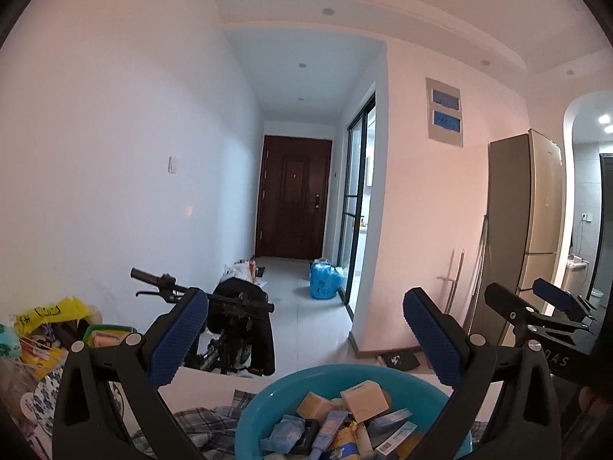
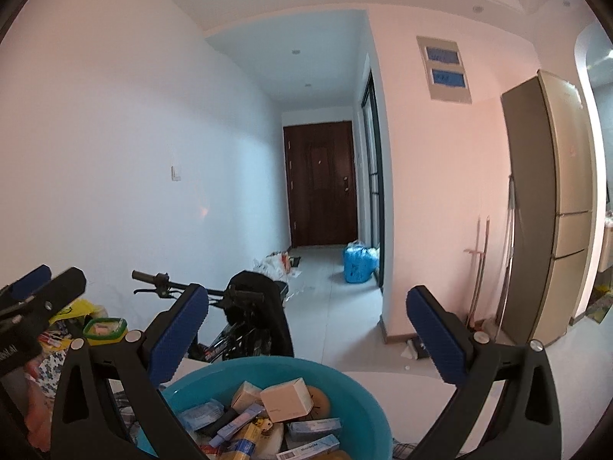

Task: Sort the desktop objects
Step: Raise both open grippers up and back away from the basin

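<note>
Holding both grippers up over the desk, I see mostly room ahead, w/ the basin [image 1: 268, 402] low in both views. Left gripper [image 1: 306, 341]: fingers [image 1: 178, 339] wide apart, nothing between them. Right gripper [image 2: 308, 339]: fingers [image 2: 436, 339] also wide apart, empty. In the left view the right gripper shows at the far right edge, beside and apart from the left 1; in the right view the left 1 shows at the far left edge.

Basin is teal, round, sits on a plaid cloth [image 1: 199, 419] on the desk, just below and between the fingers of each gripper, not touched. It's heaped w/ small stuff: a pale box [image 2: 287, 398] on top, tilted, a 2nd tan box [image 1: 314, 406] beside it, blue-white cartons [image 2: 314, 427], a lavender tube [image 1: 331, 427], a yellow pack [image 2: 241, 444]. Labels too small to read.

Left of the basin: a green-rimmed tub [image 2: 104, 327] and a yellow bag [image 1: 57, 312] among mixed clutter, can't tell what exactly.

Beyond the desk edge: a bike [image 1: 230, 326] w/ a dark jacket draped on it, handlebar pointing left. Further back a hallway w/ a brown door [image 1: 295, 199], a blue bag [image 1: 325, 280] on the floor, and a gold fridge [image 2: 555, 211] at right.
</note>
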Motion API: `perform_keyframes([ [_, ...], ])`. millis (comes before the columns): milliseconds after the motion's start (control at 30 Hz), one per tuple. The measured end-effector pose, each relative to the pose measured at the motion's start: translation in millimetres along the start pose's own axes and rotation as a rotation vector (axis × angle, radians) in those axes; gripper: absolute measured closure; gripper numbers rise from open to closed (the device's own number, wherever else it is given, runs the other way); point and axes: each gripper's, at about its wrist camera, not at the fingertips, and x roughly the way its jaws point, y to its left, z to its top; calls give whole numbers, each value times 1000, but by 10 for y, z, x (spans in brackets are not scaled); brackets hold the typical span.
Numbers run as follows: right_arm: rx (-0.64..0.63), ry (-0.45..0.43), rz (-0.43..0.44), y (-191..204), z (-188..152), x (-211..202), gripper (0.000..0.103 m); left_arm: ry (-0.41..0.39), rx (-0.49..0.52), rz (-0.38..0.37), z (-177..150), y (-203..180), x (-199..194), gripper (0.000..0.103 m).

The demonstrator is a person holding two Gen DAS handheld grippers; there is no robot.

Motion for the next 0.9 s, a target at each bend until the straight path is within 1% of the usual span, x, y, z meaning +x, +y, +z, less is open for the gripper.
perform_keyframes([
  [167, 3, -32, 23, 10, 41, -132, 0, -76, 22, 20, 25, -7, -178, 0],
  [300, 5, -52, 32, 14, 55, -224, 0, -130, 72, 73, 26, -88, -287, 0],
  [433, -12, -78, 14, 37, 74, -312, 0, -128, 78, 60, 21, -132, -330, 0],
  [633, -7, -117, 25, 44, 100, -479, 0, -135, 36, 36, 64, -119, -452, 0],
  [800, 60, -191, 19, -13, 114, -742, 0, -97, 2, -6, 86, -77, -557, 0],
  [900, 41, -192, 14, 3, 142, -864, 0, -85, -7, -3, 110, -55, -619, 0],
])
